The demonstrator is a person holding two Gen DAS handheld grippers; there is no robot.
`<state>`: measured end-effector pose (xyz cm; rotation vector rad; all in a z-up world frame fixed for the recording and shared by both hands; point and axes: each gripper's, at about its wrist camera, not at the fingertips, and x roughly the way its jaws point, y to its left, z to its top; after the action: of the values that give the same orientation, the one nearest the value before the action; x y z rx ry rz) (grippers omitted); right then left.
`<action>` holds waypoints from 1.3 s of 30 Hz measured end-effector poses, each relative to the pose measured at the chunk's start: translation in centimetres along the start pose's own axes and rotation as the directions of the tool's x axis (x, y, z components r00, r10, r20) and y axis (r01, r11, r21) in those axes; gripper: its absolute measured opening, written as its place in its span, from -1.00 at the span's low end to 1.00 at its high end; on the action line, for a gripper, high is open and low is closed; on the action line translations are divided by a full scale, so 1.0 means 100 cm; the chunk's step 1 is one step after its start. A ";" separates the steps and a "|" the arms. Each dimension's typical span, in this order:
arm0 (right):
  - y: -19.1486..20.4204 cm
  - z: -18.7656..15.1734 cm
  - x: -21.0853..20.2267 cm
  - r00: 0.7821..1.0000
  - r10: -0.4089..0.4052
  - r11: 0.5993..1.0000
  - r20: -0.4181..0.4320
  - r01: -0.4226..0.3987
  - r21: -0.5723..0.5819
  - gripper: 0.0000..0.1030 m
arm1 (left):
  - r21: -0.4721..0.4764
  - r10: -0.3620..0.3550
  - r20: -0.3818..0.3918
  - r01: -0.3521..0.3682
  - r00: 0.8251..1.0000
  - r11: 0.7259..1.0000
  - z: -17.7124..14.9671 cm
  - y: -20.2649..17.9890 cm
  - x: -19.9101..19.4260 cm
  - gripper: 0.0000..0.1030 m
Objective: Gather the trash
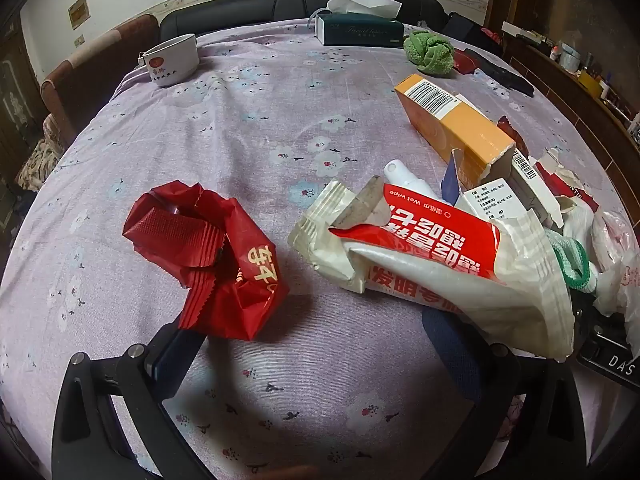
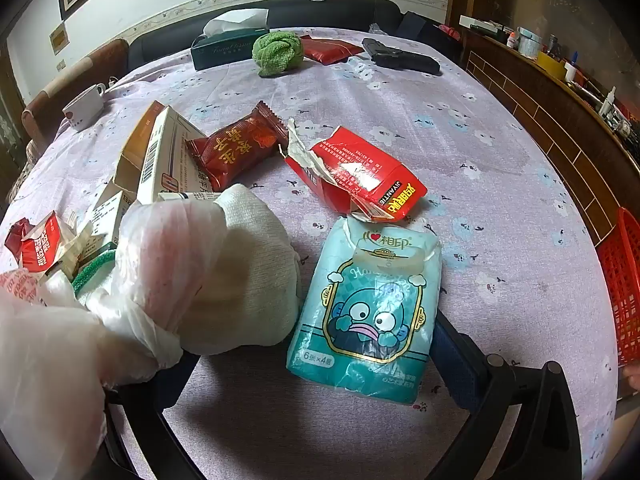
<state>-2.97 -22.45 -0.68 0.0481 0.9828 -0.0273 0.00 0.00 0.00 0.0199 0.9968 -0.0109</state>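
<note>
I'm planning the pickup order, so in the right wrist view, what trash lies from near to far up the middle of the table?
Teal tissue pack → torn red carton → brown snack wrapper → green cloth.

Open tablecloth (image 1: 248, 128) stretches ahead of the left gripper (image 1: 312, 344), from the crumpled red wrapper (image 1: 208, 256) up to the cup (image 1: 172, 60) at the far edge. A bare lane runs between that wrapper and the wet wipe packet (image 1: 432, 256). To the right the way is blocked by the packet, an orange box (image 1: 452, 128) and smaller boxes heaped close together.

In the right wrist view, a gloved hand (image 2: 224, 272) and the tissue pack (image 2: 372, 312) crowd the right gripper (image 2: 320, 364); they seem to touch. Beyond the torn red carton (image 2: 360, 172) the cloth lies free, with a red basket (image 2: 624, 280) at the right edge.
</note>
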 end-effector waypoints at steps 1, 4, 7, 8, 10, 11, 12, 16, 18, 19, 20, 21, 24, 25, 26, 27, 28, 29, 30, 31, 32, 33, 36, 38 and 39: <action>0.000 0.000 0.000 1.000 -0.001 1.000 -0.001 0.001 0.000 1.00 | 0.000 0.000 0.000 0.000 1.000 1.000 0.000 0.000 0.000 1.00; 0.000 0.000 0.000 1.000 -0.002 1.000 -0.001 0.002 -0.001 1.00 | 0.000 0.000 0.001 0.000 1.000 1.000 0.000 0.000 0.000 1.00; 0.000 0.000 0.000 1.000 -0.001 1.000 -0.001 0.001 -0.001 1.00 | 0.000 0.000 0.000 0.000 1.000 1.000 0.000 0.000 0.000 1.00; 0.000 0.000 0.000 1.000 -0.001 1.000 -0.001 0.001 -0.001 1.00 | 0.000 0.000 0.000 0.000 1.000 1.000 0.000 0.000 0.000 1.00; 0.000 0.000 0.000 1.000 -0.001 1.000 -0.001 0.001 -0.001 1.00 | 0.001 0.001 0.000 -0.001 1.000 1.000 0.000 0.000 0.000 1.00; 0.000 0.000 0.000 1.000 -0.001 1.000 -0.001 0.001 -0.001 1.00 | 0.001 0.001 0.001 -0.001 1.000 1.000 0.000 0.000 0.000 1.00; 0.000 0.000 0.000 1.000 -0.001 1.000 0.000 0.001 -0.001 1.00 | 0.000 0.001 0.001 -0.001 1.000 1.000 0.000 0.000 0.000 1.00; 0.000 0.000 0.000 1.000 -0.001 1.000 -0.001 0.001 -0.001 1.00 | -0.004 0.007 0.003 -0.007 1.000 1.000 -0.001 0.000 -0.001 1.00; 0.000 0.000 0.000 1.000 -0.006 1.000 0.000 0.006 -0.001 1.00 | -0.001 -0.001 0.002 0.001 1.000 1.000 -0.004 0.000 -0.007 1.00; 0.000 0.000 0.000 1.000 -0.003 1.000 0.000 0.003 0.001 1.00 | 0.002 -0.021 0.010 0.021 1.000 1.000 -0.008 0.003 -0.014 1.00; 0.000 0.000 0.000 1.000 -0.003 1.000 -0.001 0.003 0.000 1.00 | -0.002 -0.036 0.027 0.036 0.999 0.999 -0.011 0.005 -0.019 1.00; -0.001 0.000 0.000 1.000 -0.003 1.000 -0.001 0.003 0.002 1.00 | -0.005 -0.042 0.046 0.043 0.998 0.999 -0.013 0.004 -0.022 1.00; 0.001 0.001 0.000 1.000 0.003 1.000 -0.005 -0.003 -0.015 0.99 | -0.008 -0.045 0.103 0.046 0.994 0.999 -0.024 0.003 -0.040 1.00; 0.000 0.003 0.000 1.000 0.011 1.000 -0.017 -0.012 -0.026 0.99 | -0.004 -0.042 0.126 0.043 0.991 0.999 -0.028 0.001 -0.047 1.00; -0.003 0.001 -0.004 1.000 -0.003 1.000 -0.016 0.003 -0.027 0.99 | 0.002 -0.043 0.151 0.043 0.988 0.999 -0.031 -0.001 -0.055 1.00; -0.006 -0.001 -0.008 1.000 -0.020 0.999 -0.003 0.020 -0.035 0.99 | 0.004 -0.044 0.176 0.045 0.983 0.999 -0.035 -0.002 -0.064 1.00; -0.008 -0.005 -0.014 0.999 -0.028 0.999 0.019 0.029 -0.046 0.99 | 0.002 -0.045 0.192 0.045 0.980 0.999 -0.036 -0.002 -0.069 1.00; -0.009 -0.009 -0.027 0.997 -0.034 0.997 0.063 0.039 -0.071 0.99 | 0.001 -0.044 0.219 0.045 0.975 0.999 -0.039 -0.003 -0.078 1.00; -0.009 -0.011 -0.038 0.995 -0.037 0.995 0.094 0.046 -0.093 0.99 | 0.000 -0.046 0.245 0.048 0.968 0.999 -0.041 -0.004 -0.086 1.00; -0.009 -0.015 -0.047 0.992 -0.042 0.992 0.121 0.056 -0.109 0.99 | -0.001 -0.047 0.271 0.049 0.961 0.999 -0.044 -0.005 -0.094 1.00; -0.010 -0.021 -0.059 0.986 -0.059 0.989 0.158 0.079 -0.126 0.99 | -0.001 -0.042 0.305 0.045 0.951 0.999 -0.048 -0.007 -0.103 1.00; -0.012 -0.026 -0.068 0.981 -0.061 0.988 0.182 0.086 -0.131 0.99 | -0.004 -0.037 0.323 0.041 0.946 0.999 -0.049 -0.008 -0.108 1.00; -0.013 -0.041 -0.090 0.968 -0.059 0.985 0.244 0.096 -0.141 0.99 | -0.004 -0.022 0.391 0.025 0.920 1.000 -0.063 -0.014 -0.128 1.00; -0.015 -0.054 -0.104 0.955 -0.071 0.984 0.287 0.115 -0.137 0.99 | -0.013 0.013 0.446 -0.008 0.895 1.000 -0.076 -0.019 -0.140 1.00; -0.016 -0.063 -0.111 0.946 -0.075 0.985 0.315 0.120 -0.125 0.99 | -0.009 0.022 0.460 -0.020 0.888 1.000 -0.080 -0.021 -0.144 1.00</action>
<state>-14.42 -23.71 5.04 -0.1340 0.6697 -0.0543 -14.57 -1.97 7.68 0.0228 0.5186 0.0065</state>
